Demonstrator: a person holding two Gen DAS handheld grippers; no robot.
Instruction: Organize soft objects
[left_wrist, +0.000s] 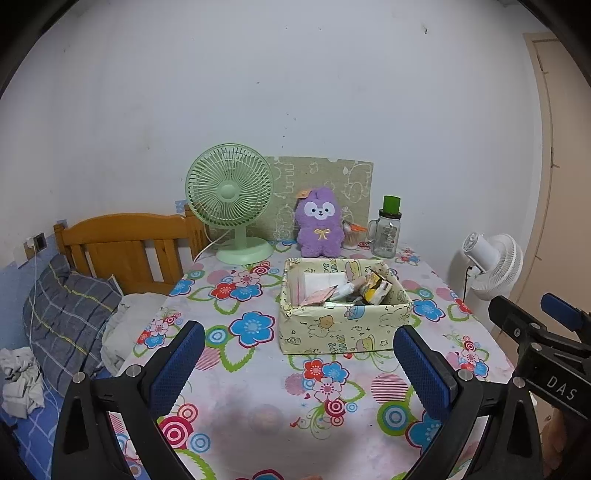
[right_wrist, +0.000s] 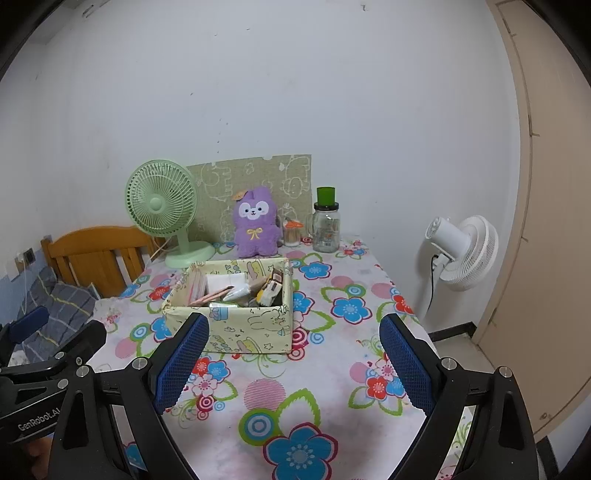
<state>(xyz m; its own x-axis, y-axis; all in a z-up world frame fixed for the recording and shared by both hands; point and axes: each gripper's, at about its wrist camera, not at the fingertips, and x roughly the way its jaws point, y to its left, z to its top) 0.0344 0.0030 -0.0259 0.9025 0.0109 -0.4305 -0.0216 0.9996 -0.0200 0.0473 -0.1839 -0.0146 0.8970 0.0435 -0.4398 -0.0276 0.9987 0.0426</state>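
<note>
The purple plush toy (left_wrist: 320, 225) hides the lower middle of the patterned board (left_wrist: 325, 184) and half the small jar (left_wrist: 354, 236) beside it — contents too small to tell. The box (left_wrist: 343, 325) wall hides its lower items.

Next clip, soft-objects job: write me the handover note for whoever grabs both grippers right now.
Left gripper: open, empty, above the near table edge.
Right gripper: open, empty, beside it.
Purple plush toy: upright at the back of the table, between the green fan and glass jar.
Patterned box: mid-table, holding packets and papers.
Done: nothing evident.
Left: the plush, untouched.
</note>
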